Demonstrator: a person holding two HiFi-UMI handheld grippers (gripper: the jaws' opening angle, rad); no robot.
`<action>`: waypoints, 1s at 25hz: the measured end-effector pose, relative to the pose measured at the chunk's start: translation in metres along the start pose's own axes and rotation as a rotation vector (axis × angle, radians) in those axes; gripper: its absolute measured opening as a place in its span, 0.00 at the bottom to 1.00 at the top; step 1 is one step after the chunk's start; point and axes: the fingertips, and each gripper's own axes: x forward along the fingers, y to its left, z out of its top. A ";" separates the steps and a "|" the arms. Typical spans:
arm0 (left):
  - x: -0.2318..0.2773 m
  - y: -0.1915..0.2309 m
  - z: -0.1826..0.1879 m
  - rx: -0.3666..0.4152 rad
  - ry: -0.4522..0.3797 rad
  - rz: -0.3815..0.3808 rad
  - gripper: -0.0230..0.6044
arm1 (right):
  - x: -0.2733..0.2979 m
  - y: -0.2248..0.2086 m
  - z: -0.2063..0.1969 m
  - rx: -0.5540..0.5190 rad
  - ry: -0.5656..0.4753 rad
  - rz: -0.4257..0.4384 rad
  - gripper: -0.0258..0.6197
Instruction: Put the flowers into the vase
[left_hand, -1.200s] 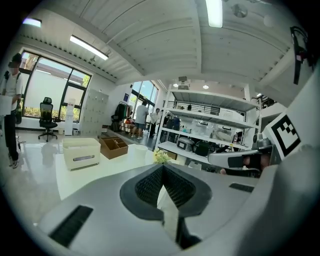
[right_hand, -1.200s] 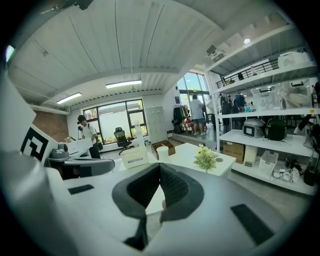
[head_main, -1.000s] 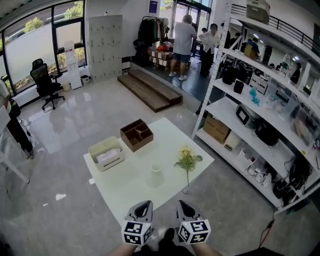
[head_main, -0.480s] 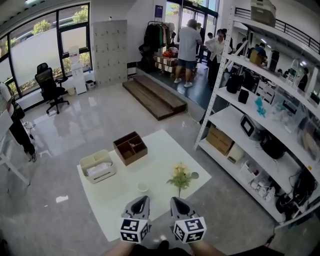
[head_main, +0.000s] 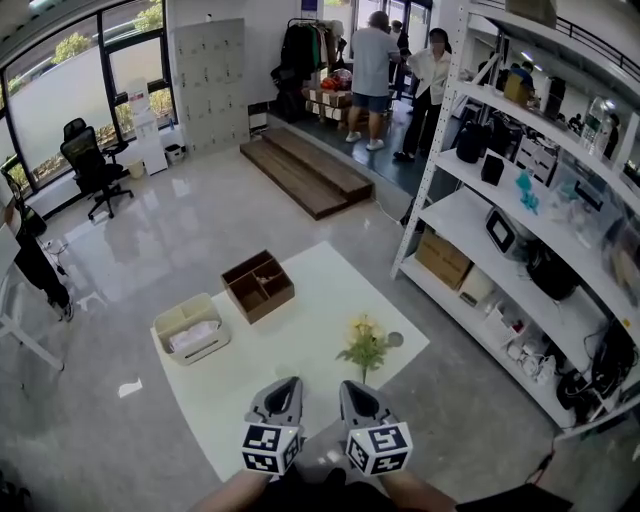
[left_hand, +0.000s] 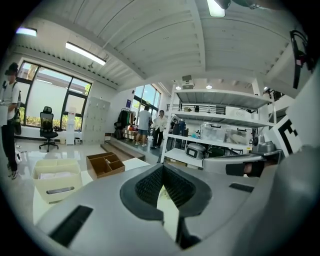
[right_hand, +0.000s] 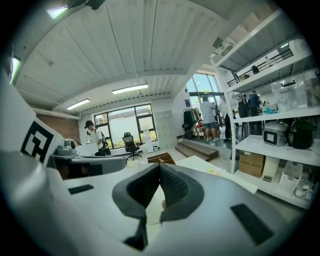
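View from above. The shelving rack (head_main: 520, 230) fills the right side. The white table (head_main: 300, 320) lies ahead of you, with the cream basket (head_main: 190, 328) and the brown divided box (head_main: 258, 285) at its far left.

The left gripper (head_main: 289, 384) and right gripper (head_main: 346, 386) sit side by side at the near edge, both aimed across the table. In each gripper view the jaws are pressed together at the tips, with nothing between them.

The flowers (head_main: 365, 345) appear to stand upright on a thin stem, right of centre and just beyond the right gripper. A small pale round thing (head_main: 395, 340) lies just beside them; what it is cannot be told. No vase is plainly visible from here.

Judged step: the approach to the flowers. Part the right jaws before you reach the stem. Close on it low, below the blooms, so the head is not crushed. Find the vase before you lift.
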 end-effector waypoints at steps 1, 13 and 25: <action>0.001 0.000 0.001 0.000 -0.001 -0.006 0.04 | 0.002 0.000 0.000 0.000 0.002 -0.005 0.04; 0.005 0.020 -0.007 -0.016 0.024 -0.025 0.04 | 0.026 0.000 -0.010 0.014 0.046 -0.042 0.04; 0.010 0.025 -0.012 -0.028 0.048 -0.032 0.04 | 0.053 -0.038 -0.052 0.040 0.247 -0.079 0.05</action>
